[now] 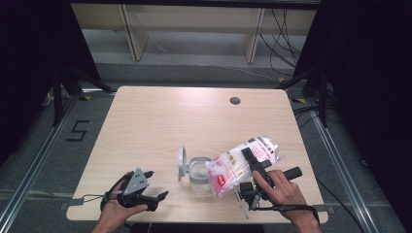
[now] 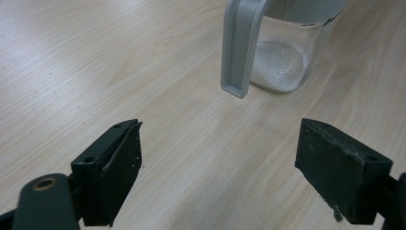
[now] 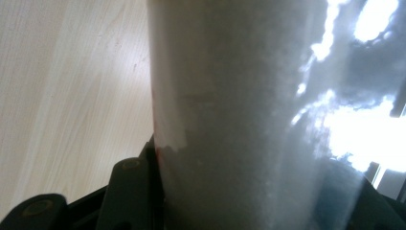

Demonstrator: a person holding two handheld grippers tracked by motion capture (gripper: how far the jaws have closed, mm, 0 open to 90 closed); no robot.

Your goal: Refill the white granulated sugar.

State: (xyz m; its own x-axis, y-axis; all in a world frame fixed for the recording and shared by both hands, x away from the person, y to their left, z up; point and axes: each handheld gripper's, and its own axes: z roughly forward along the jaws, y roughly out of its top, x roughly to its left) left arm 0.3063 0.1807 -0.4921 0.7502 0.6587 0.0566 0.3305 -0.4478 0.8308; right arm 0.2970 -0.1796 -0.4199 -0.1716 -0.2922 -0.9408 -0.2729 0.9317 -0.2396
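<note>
Down at your edge of the table (image 1: 145, 116), your left gripper (image 1: 156, 185) sits low over the wood near the front left corner, jaws spread wide apart with nothing between them. Its own view has the two black pads (image 2: 119, 167) framing bare tabletop, and just beyond them the grey handle (image 2: 242, 43) of the clear jar (image 2: 282, 57), which has a thin layer of white grains in the bottom.

Over on your other side, your right gripper (image 1: 252, 162) is clamped on the plastic bag (image 1: 243, 162) (white stuff inside, red and pink print on the wrapper). Its jaws sit partway closed, pressing on the bag from both sides, and the bag (image 3: 249, 120) fills most of that gripper's view, pale and grainy with bright glare patches. You've got the bag lying at a slant, its lower end touching the rim of the jar (image 1: 198, 174) and its far end angled up and away toward the right edge.

That jar stands upright just left of the bag, between your two grippers, its round grey lid (image 1: 181, 164) flipped up on the left side.

Farther back the table has a small dark grommet hole (image 1: 235, 101) near the far edge, and beyond that you can see pale wooden furniture legs (image 1: 131, 34) on the floor.
</note>
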